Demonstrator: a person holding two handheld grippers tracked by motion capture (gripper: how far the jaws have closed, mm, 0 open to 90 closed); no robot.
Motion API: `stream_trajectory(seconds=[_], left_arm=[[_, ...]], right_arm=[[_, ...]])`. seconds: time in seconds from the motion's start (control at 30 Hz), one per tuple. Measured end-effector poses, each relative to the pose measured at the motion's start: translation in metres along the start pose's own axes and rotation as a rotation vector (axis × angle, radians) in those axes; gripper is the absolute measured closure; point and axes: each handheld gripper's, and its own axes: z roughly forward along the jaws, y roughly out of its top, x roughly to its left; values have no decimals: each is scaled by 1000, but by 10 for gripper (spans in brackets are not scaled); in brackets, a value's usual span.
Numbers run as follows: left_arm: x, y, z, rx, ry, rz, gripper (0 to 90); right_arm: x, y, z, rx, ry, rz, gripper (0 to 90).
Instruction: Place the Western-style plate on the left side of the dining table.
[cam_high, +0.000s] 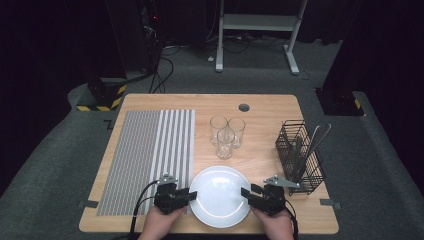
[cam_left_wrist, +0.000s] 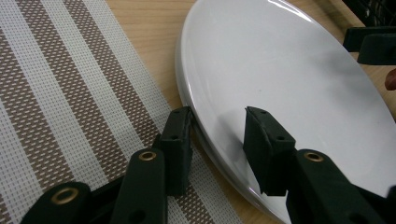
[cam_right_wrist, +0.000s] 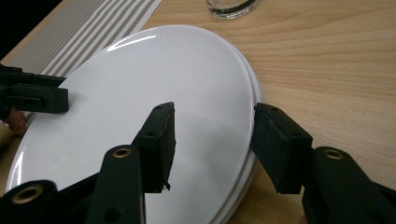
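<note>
A white plate (cam_high: 220, 196) lies near the table's front edge, and its rim shows a double edge, as of two stacked plates. My left gripper (cam_high: 189, 194) is open at the plate's left rim. In the left gripper view its jaws stand astride the plate (cam_left_wrist: 280, 70), one over the placemat (cam_left_wrist: 70, 93) and one over the plate, with the left gripper (cam_left_wrist: 218, 135) not touching the rim. My right gripper (cam_high: 247, 193) is open at the right rim. In the right gripper view the right gripper (cam_right_wrist: 212, 133) straddles the plate's (cam_right_wrist: 140, 79) edge the same way.
A striped placemat (cam_high: 147, 160) lies left of the plate. Three clear glasses (cam_high: 226, 132) stand behind it. A black wire cutlery basket (cam_high: 300, 156) with utensils stands at the right. A round cable hole (cam_high: 244, 107) is at the table's back.
</note>
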Motion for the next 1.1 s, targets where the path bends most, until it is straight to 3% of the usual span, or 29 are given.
stream_trajectory(seconds=[0.1,0.43,0.6,0.83,0.97,1.1], left_arm=[[0,0,0,-1,-1,-2,615],[3,2,-3,-6,-10,-17,635],[5,4,-7,-18,-6,-10,645],[10,9,-10,-37,-7,-10,671],[9,12,-8,-45,-28,-2,684],[12,13,-6,-44,-33,-10,692]], right_arm=[[1,0,1,-4,-8,-2,497],[-1,9,7,30,54,117,438],[5,10,13,61,49,70,410],[4,10,22,119,125,96,414],[-3,11,25,141,200,169,450],[-7,10,25,135,214,182,463]])
